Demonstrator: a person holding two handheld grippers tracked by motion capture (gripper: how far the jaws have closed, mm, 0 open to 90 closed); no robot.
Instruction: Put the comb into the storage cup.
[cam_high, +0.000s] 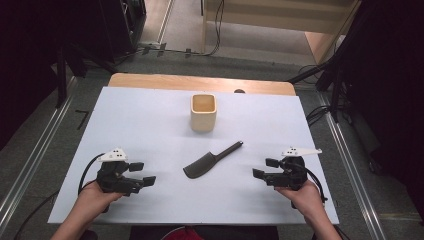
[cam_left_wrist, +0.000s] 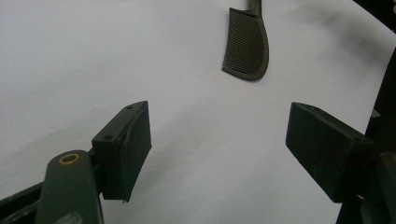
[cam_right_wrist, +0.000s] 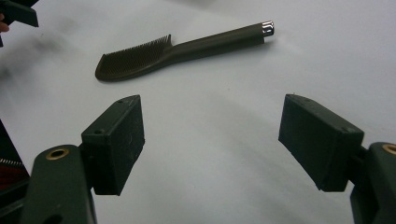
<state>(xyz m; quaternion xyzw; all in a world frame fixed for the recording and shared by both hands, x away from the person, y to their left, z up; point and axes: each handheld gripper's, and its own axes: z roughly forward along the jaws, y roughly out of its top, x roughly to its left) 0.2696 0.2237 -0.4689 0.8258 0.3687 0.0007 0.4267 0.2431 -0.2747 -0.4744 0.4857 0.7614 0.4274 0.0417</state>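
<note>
A dark comb (cam_high: 210, 160) with a long handle lies flat in the middle of the white table (cam_high: 150, 125), its handle pointing toward the far right. Behind it stands a cream square cup (cam_high: 203, 112), upright and empty as far as I can see. My left gripper (cam_high: 142, 174) rests near the front left, open, nothing between its jaws. The comb's toothed end (cam_left_wrist: 246, 46) lies ahead of it. My right gripper (cam_high: 266, 169) sits at the front right, open and empty, with the whole comb (cam_right_wrist: 182, 49) lying ahead of it.
The white sheet covers a wooden tabletop (cam_high: 200, 82) whose far edge shows. Grey floor with cables and dark stands (cam_high: 330, 75) surrounds the table. A shelf unit (cam_high: 280, 20) stands beyond the far side.
</note>
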